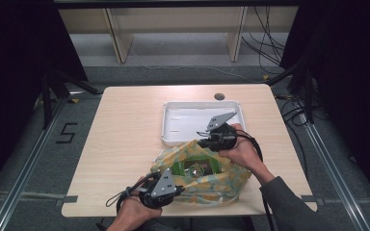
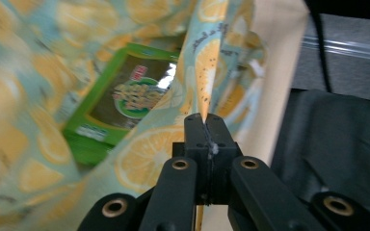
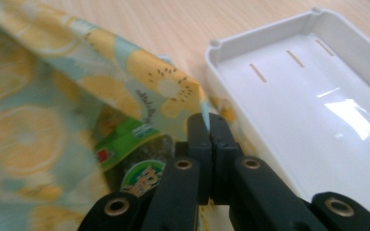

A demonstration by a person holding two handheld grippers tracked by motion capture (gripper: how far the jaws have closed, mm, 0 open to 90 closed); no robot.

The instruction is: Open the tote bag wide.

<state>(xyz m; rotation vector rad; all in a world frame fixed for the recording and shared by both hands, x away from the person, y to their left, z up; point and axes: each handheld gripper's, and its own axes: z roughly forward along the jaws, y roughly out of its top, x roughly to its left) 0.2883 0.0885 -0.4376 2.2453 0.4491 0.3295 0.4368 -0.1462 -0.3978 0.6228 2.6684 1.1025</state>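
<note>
A cloth bag point(image 1: 207, 178) printed with lemon slices on pale blue lies on the near half of the table, its mouth pulled open. Inside it lies a green packet point(image 1: 195, 167) with a dark label, also seen as the green packet point(image 2: 125, 98) and the green packet point(image 3: 135, 154). My left gripper point(image 1: 180, 189) is shut on the near rim of the bag point(image 2: 207, 72), the fabric pinched between its jaws. My right gripper point(image 1: 201, 142) is shut on the far rim of the bag point(image 3: 173, 91), just beside the tray.
A white plastic tray point(image 1: 173, 115) sits on the far side of the bag, its bed bare in the right gripper view point(image 3: 289, 91). The wooden table point(image 1: 125, 130) has a round cable hole point(image 1: 219, 96) near its far edge. Cables trail from both grippers.
</note>
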